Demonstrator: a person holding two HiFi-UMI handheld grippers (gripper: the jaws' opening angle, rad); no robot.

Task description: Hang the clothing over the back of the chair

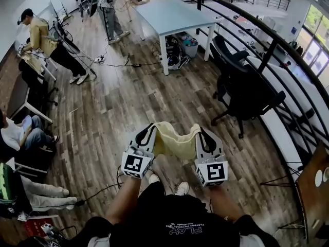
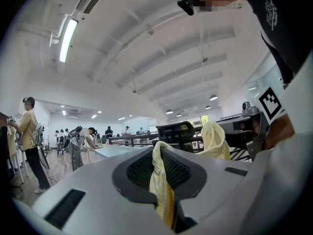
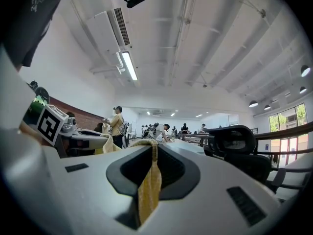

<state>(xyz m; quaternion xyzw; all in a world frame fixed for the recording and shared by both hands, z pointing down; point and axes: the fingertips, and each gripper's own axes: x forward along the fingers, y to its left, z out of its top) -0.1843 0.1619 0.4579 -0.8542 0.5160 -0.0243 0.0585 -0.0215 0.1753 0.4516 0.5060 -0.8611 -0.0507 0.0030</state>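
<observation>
A pale yellow garment (image 1: 175, 142) hangs stretched between my two grippers above the wooden floor. My left gripper (image 1: 146, 131) is shut on its left edge, my right gripper (image 1: 205, 134) on its right edge. In the left gripper view a strip of the cloth (image 2: 160, 185) is pinched in the shut jaws, and in the right gripper view a fold of cloth (image 3: 148, 182) is pinched likewise. The black office chair (image 1: 241, 86) stands ahead and to the right, apart from the garment; its headrest (image 2: 176, 130) shows beyond the left jaws, and the same headrest (image 3: 234, 140) lies right of the right jaws.
A light blue table (image 1: 169, 14) stands farther ahead with bags under it. A curved black railing (image 1: 267, 50) runs along the right. People sit and stand at the left (image 1: 38, 35), with a cable (image 1: 118, 65) across the floor. A wooden tabletop (image 1: 314, 189) is at the right edge.
</observation>
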